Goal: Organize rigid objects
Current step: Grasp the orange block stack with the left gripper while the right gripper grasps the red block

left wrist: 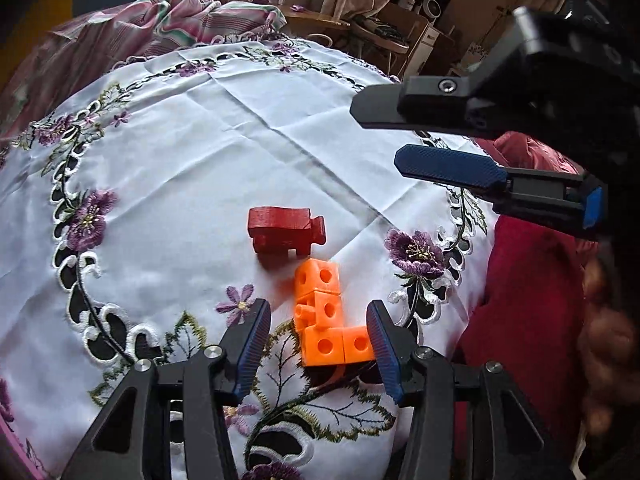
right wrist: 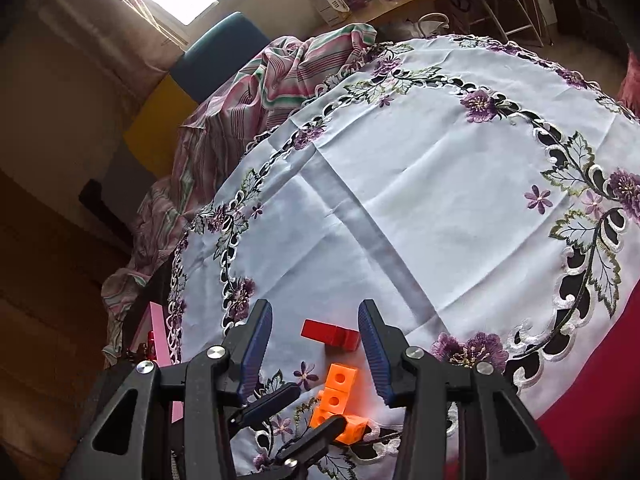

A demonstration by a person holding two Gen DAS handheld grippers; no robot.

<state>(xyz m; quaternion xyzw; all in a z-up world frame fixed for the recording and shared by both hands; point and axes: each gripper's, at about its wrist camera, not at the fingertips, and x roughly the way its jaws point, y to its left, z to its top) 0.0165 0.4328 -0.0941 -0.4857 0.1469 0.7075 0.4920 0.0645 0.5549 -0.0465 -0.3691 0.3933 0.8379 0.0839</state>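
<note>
On the desk's white cloth embroidered with purple flowers (left wrist: pixel 224 152), the orange L-shaped chain of plastic linking cubes (left wrist: pixel 326 316) lies between the left claw (left wrist: pixel 320 346) pads, jaws parted, right pad touching it. A red wooden animal figure (left wrist: pixel 284 232) sits at its 11 o'clock. The right claw (right wrist: pixel 316 344) hovers above, narrowly parted and empty.

Orange cube block (left wrist: pixel 326 316): near end hidden behind left gripper (left wrist: pixel 320 350) right pad in left wrist view; contact there cannot tell. Right wrist view: left gripper fingers (right wrist: pixel 316 438) cover block's low part. Pink item (right wrist: pixel 160 334) beyond tablecloth (right wrist: pixel 420 160) edge: unidentifiable.
</note>
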